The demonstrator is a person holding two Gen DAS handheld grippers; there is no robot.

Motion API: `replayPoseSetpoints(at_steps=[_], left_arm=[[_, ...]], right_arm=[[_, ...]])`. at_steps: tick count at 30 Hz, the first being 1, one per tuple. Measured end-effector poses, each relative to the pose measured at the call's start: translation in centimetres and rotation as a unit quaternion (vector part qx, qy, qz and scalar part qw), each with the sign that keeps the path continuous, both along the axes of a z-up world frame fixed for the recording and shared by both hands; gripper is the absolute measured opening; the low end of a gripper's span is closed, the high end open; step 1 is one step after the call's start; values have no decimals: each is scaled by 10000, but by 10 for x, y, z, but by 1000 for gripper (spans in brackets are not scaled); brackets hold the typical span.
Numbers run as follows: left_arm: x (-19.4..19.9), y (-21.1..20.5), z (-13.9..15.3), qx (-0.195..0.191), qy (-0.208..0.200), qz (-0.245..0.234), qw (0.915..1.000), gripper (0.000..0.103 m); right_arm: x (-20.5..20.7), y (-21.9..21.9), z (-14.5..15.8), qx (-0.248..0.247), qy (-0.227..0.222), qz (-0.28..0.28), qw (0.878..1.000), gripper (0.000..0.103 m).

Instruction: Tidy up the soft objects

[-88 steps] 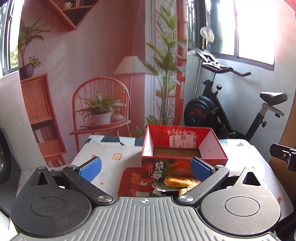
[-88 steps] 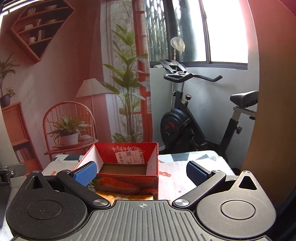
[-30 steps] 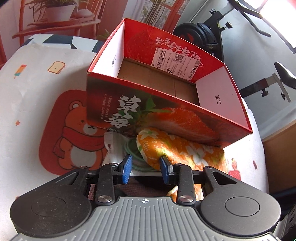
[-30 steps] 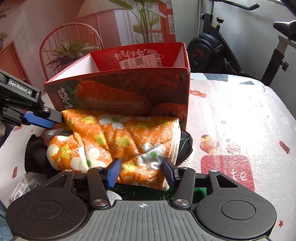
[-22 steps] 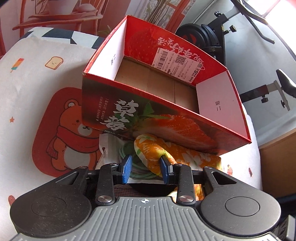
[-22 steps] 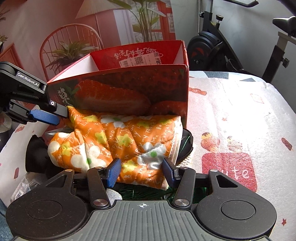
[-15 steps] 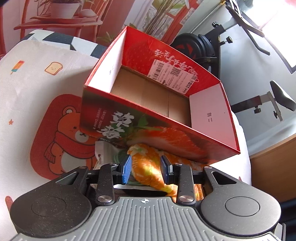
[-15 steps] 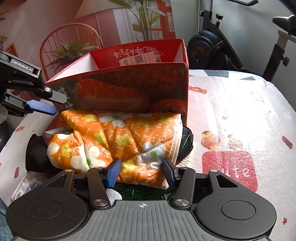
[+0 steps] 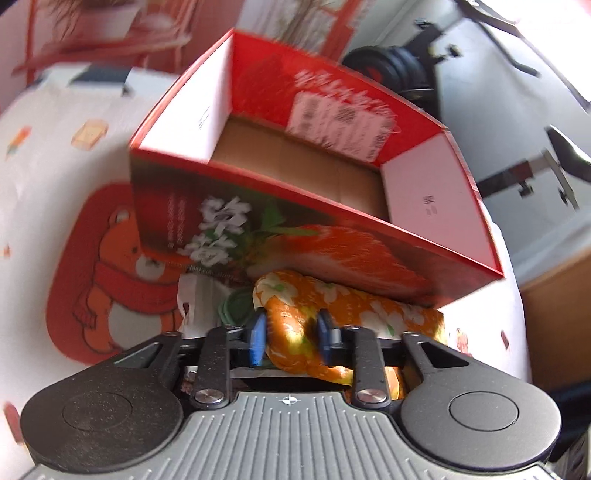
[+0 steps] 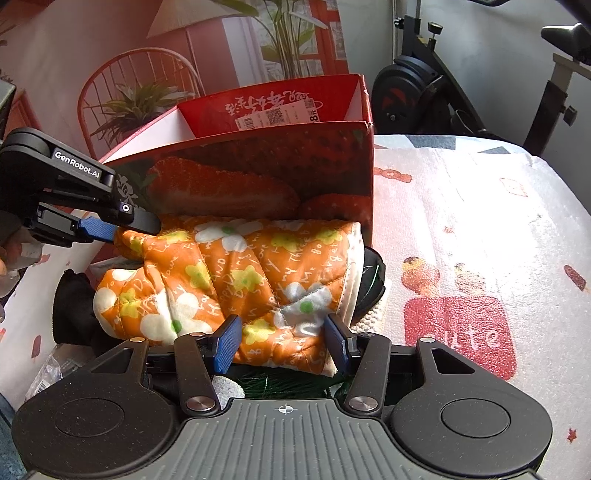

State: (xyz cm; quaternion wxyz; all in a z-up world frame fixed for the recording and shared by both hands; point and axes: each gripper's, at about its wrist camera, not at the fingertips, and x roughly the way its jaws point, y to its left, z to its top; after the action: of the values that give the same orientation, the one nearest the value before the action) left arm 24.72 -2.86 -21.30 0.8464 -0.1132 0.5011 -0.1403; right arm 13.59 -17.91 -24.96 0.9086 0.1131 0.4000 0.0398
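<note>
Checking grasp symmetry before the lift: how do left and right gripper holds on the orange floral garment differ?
The left gripper pinches a narrow bunched end of the orange floral garment; the right gripper spans a broader folded edge. Left jaws stand closer together than right. The left grips beside the red box; the right grips the near edge. Both are shut on fabric.

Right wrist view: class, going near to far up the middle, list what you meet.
right gripper → orange floral quilted garment → red strawberry box → plant backdrop
</note>
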Motion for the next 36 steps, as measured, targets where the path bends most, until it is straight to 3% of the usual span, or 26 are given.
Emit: replayPoseSetpoints(at_steps=[3, 9, 16, 23, 30, 32, 36], left_arm=[[-15, -1, 11, 153, -365, -223, 9990, 17], [-49, 8, 18, 293, -702, -284, 9967, 16], [-56, 26, -2, 107, -322, -7, 9994, 16], [-57, 22, -9, 303, -334, -139, 9989, 16], [-56, 28, -20, 151, -193, -88, 9997, 17], [-57, 29, -23, 111, -163, -65, 9998, 17], [-58, 26, -23, 170, -190, -65, 9997, 17]], right_arm=[[-2, -4, 2, 159, -9, -47, 9999, 47], [-8, -10, 9, 424, -20, -60, 9991, 48], [-5, -10, 14, 387, -100, -91, 9992, 51], [-1, -19, 11, 329, -171, -290, 9989, 54], [5, -18, -1, 427, -94, -258, 9987, 52], [6, -18, -1, 448, -65, -256, 9986, 43], [1, -14, 11, 400, -107, -148, 9990, 36]])
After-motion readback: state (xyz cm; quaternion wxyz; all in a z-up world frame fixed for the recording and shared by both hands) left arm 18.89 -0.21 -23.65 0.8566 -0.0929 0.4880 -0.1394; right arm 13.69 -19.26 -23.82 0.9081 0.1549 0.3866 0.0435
